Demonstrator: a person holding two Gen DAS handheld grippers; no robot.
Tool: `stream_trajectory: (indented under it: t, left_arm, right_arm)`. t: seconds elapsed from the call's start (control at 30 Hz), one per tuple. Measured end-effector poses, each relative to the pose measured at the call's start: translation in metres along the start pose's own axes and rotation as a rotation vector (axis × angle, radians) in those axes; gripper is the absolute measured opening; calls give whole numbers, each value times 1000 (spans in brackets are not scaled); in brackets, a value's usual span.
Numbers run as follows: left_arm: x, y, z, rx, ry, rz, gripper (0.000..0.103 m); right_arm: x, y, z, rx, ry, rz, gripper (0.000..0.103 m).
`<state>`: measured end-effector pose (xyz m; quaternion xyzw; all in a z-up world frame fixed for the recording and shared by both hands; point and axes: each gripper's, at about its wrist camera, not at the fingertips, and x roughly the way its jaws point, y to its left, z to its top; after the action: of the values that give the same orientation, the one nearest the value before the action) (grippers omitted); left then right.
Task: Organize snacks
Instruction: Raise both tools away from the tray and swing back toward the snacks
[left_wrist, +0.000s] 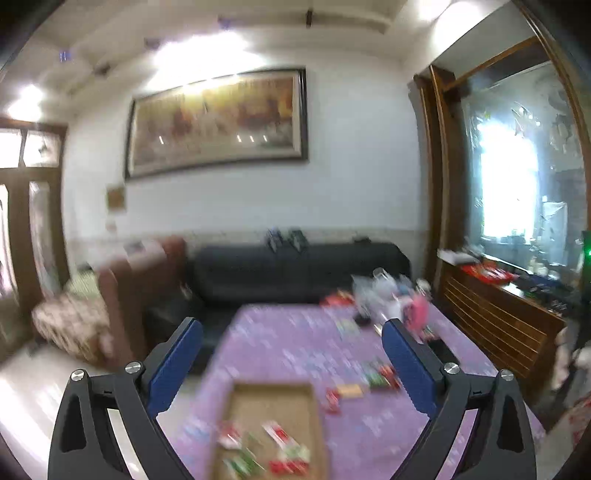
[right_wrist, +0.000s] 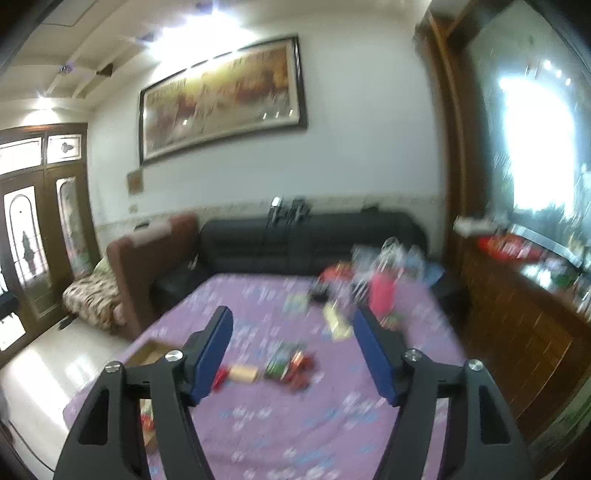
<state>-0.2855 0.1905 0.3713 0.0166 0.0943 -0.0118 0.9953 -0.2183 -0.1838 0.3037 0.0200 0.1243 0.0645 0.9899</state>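
Currently both grippers are released and carry nothing: the left gripper (left_wrist: 291, 334) has its jaws spread wide, the right gripper (right_wrist: 293, 323) somewhat less so. The cardboard tray (left_wrist: 236, 413) sits below and between the left jaws, already holding several red and green snack packets (left_wrist: 284, 448); loose snacks (right_wrist: 288, 363) lie on the purple tablecloth (right_wrist: 332, 424) below and between the right jaws. Risk: both views are blurred, so a descent now may miss a packet, pinch the cloth, or clip the tray wall and shift it. Only the left view shows the tray contents (the right view catches just a tray corner beside its left jaw). The right view shows the loose cluster more centrally.
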Motion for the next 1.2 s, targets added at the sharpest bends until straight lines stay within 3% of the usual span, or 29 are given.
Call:
stream_trajectory:
  t: [0.1, 0.37, 0.47, 0.57, 0.67, 0.73, 0.83, 0.93, 1.1, 1.2]
  left_arm:
    - [-13, 8, 58, 52, -88, 125, 102]
    - [-26, 40, 196, 104, -200, 446, 102]
    - [-10, 50, 230, 175, -237, 576, 102]
    - [11, 67, 240, 201, -225, 630, 102]
    - [44, 81, 222, 154, -176, 538, 102]
    - [71, 79, 192, 160, -142, 439, 102]
    - [114, 59, 138, 183, -79, 327, 102]
    - [157, 32, 83, 162, 5, 193, 102]
    - [234, -18, -17, 99, 207, -90, 102]
    - [279, -61, -72, 99, 370, -238, 99]
  right_arm:
    - [-22, -9, 59, -50, -62, -92, 72]
    - [-76, -46, 198, -36, -188, -317, 73]
    - [-92, -60, 249, -19, -216, -414, 73]
    - [-96, -71, 285, -19, -241, -540, 78]
    - [-90, -86, 295, 36, -253, -571, 81]
    - [-72, -93, 282, 59, -234, -522, 82]
    - [-18, -93, 241, 11, -130, -496, 83]
    - [50, -85, 181, -46, 14, -426, 83]
    - [151, -68, 67, 7, 256, -161, 83]
    - [212, -52, -14, 50, 420, -6, 82]
